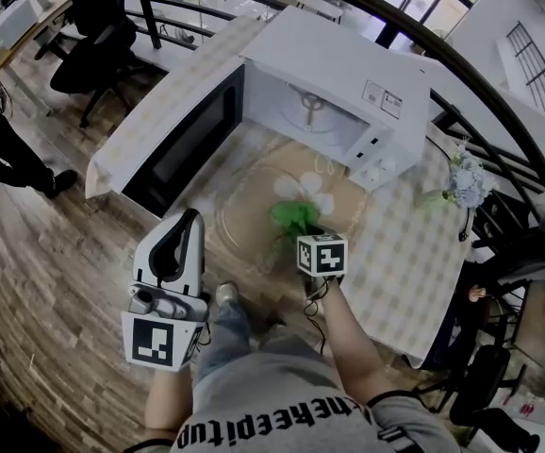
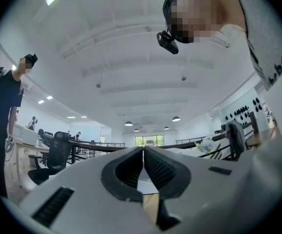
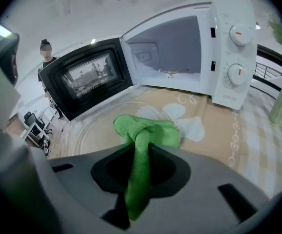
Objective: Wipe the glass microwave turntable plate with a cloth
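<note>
Cloth (image 3: 148, 130), green and bunched, is pinched between the fingers of the right gripper (image 3: 141, 155), its loose end resting on the glass plate (image 3: 94, 123), which lies on the surface (image 3: 258, 140) just in front of the open microwave (image 3: 190, 48). Left gripper (image 2: 143, 165) hangs beyond the surface's near left edge, aimed up at the ceiling, fingers pressed together on nothing.

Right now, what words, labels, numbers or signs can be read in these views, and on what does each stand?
Shirt: one line of print, its ends cut off; the middle reads roughly "heepitu", not certain.
Stickers on the microwave's top: too small to read.
Print under the microwave's dials: blurred, unreadable.
Marker cubes: black-and-white square patterns, no letters.
</note>
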Available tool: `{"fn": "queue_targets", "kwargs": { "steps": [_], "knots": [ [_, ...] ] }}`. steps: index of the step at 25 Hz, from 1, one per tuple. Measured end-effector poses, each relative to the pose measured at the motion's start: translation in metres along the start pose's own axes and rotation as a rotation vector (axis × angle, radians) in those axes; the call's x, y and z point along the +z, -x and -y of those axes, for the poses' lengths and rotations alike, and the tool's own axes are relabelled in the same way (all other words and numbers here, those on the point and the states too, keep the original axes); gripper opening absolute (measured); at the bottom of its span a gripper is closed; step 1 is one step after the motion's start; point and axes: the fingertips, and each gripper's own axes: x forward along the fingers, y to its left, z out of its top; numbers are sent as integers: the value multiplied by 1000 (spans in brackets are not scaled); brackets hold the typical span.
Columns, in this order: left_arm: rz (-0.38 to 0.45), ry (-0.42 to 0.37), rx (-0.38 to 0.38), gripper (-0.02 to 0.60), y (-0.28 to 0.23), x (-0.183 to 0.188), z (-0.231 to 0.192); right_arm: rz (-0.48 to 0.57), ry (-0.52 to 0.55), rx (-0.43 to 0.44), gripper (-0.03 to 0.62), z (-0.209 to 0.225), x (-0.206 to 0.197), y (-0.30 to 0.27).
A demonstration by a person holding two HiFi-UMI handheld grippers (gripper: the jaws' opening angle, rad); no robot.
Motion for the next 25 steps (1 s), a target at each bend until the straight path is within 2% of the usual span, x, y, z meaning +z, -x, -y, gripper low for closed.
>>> {"fn": "queue_targets", "kwargs": {
  "steps": [4,8,12,18,21,25],
  "knots": [
    [-1,-3,9,11,2,2,1,3,-3,-13,77,10,1,3],
    [-1,-3,21,11,6,1,3,-7,10,-1,77,-1,1,4],
    [14,1,28,11,9,5,3,-4,34,108,77,-48,-3,6],
    [0,-11,56,11,18,4,-1,-26,150,276,77,-140,-14,4],
    [-4,-15,75,11,25,5,-5,-55,203,310,77,-165,-26,-4],
    [-9,-21,98,11,34,6,-11,-58,211,310,77,-166,-31,-8]
  ]
}}
